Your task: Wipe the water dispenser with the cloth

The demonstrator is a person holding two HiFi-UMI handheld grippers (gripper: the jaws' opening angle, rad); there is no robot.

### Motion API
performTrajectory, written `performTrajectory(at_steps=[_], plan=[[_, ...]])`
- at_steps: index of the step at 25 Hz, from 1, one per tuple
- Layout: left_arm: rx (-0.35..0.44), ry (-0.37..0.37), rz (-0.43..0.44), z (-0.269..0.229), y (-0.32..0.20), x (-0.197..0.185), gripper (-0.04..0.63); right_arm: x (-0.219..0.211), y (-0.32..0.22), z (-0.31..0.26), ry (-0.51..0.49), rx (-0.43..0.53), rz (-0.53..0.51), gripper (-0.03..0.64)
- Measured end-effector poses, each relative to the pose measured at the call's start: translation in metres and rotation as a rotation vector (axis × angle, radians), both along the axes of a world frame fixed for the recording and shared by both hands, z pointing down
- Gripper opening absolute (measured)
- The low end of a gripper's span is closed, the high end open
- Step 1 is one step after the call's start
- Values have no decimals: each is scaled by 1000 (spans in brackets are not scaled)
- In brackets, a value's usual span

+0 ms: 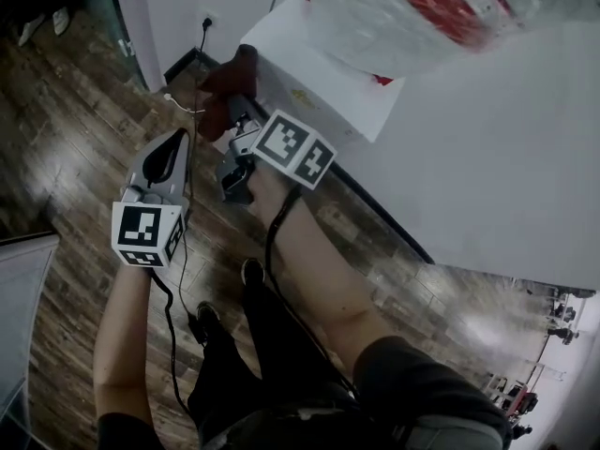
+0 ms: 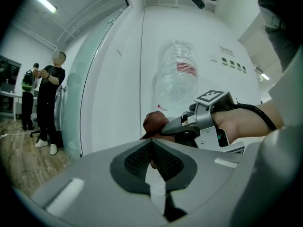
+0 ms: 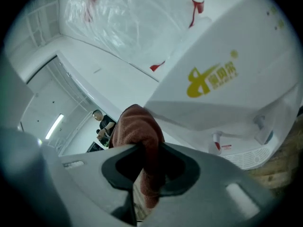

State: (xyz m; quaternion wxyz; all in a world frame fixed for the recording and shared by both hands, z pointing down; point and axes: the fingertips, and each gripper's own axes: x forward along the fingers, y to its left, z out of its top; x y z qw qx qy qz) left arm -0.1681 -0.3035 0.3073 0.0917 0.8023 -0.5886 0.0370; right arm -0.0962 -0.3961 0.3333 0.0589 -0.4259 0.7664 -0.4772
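Toward 11 o'clock of the head view, the right gripper (image 1: 233, 112) was clamped on a bunched rust-brown terry cloth (image 1: 232, 75), its jaws closed tight around the fabric. That cloth sat at the near edge of the white boxy water dispenser (image 1: 314, 78); whether it pressed on the panel could not be told. Through the right gripper view, the cloth (image 3: 140, 129) rose from between the right gripper's (image 3: 144, 163) dark pads, with the dispenser (image 3: 236, 103) and its yellow logo at 2 o'clock and the clear plastic water bottle (image 3: 123, 18) with red label at 11 o'clock. At 8 o'clock from the right gripper, well apart from the dispenser, the left gripper (image 1: 174, 142) hung over the dark wooden plank floor (image 1: 66, 148). Its own view showed the left gripper (image 2: 152, 148) with jaw tips pressed together and nothing between them. At 9 o'clock there, a person in black (image 2: 49, 103) stood on the floor.
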Motion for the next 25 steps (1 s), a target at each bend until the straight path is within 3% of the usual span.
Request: performTrajectory(at_steps=[11,13,18,21,25], plan=[[57,50,10,-80,36,11,20,8,54,-64,-42,37,-20,61],[80,70,4,-92,51,11,20,7,72,-77,0,83,-62,61],[80,138,-36,-123,119,16,18,7,153,-106,208,224,-227,61],[115,133,-11,-146,156,26,20,16,204,-129,277,302,-280,61],[117,143,60,-150,190,34,20,28,261,-148,328,367,-275,61]])
